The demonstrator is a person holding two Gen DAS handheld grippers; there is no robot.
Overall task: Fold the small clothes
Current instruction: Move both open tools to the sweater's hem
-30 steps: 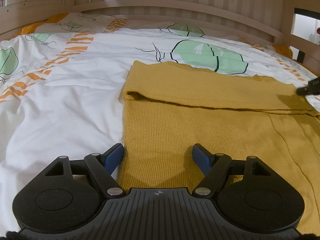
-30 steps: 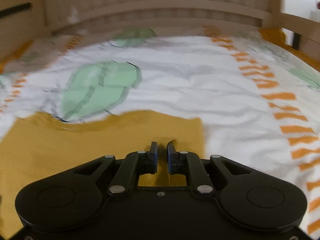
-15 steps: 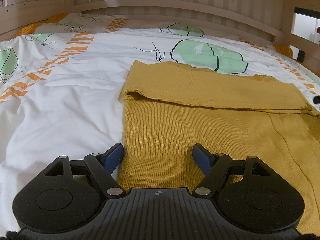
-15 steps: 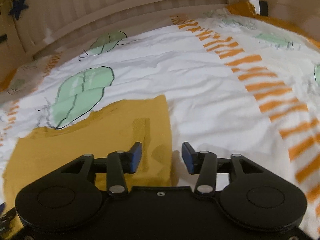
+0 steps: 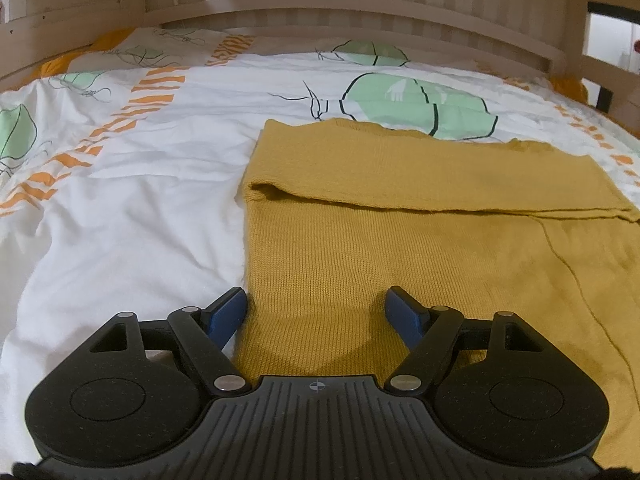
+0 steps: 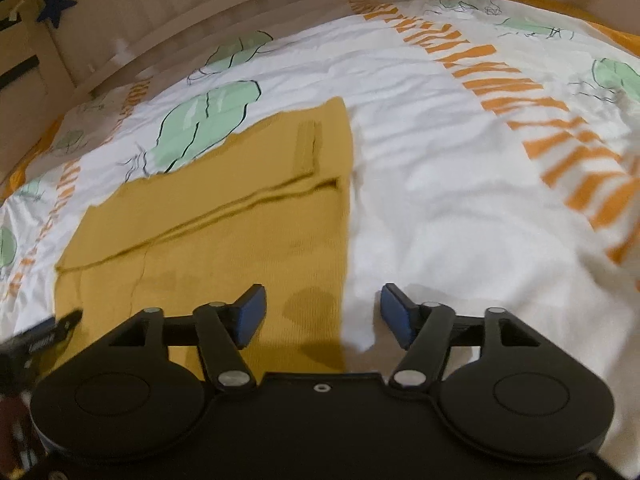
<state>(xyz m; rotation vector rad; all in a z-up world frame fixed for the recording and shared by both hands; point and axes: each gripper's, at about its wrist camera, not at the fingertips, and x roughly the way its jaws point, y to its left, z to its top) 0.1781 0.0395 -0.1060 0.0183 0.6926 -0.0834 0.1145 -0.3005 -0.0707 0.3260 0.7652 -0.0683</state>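
Bedding first: the white duvet [image 5: 132, 216] with green leaf prints and orange stripes is taking up the whole left side of the left wrist view, from about 9 o'clock round to 11, with the wooden headboard [image 5: 360, 24] running across 12. Moving right, the mustard knit garment [image 5: 400, 248] is lying flat on the duvet, its far part already doubled toward the viewer into a band, so the fold looks partly done. The left gripper [image 5: 316, 310] is sitting at 6 o'clock with its jaws spread wide and nothing pinched; its left blue pad is hanging just off the garment's left edge and the right pad over the knit, probably lined up to grab that near corner.

Over in the right wrist view, the garment [image 6: 224, 232] is filling 9 to 11 o'clock, and the right gripper [image 6: 322, 312] is straddling its right edge at 6 o'clock. Its jaws have just been opening, they're standing wide, and no cloth is clamped between them. Likely it's setting up for the matching corner so both hands can lift together. White duvet [image 6: 460, 200] is covering everything from 1 to 4 o'clock.
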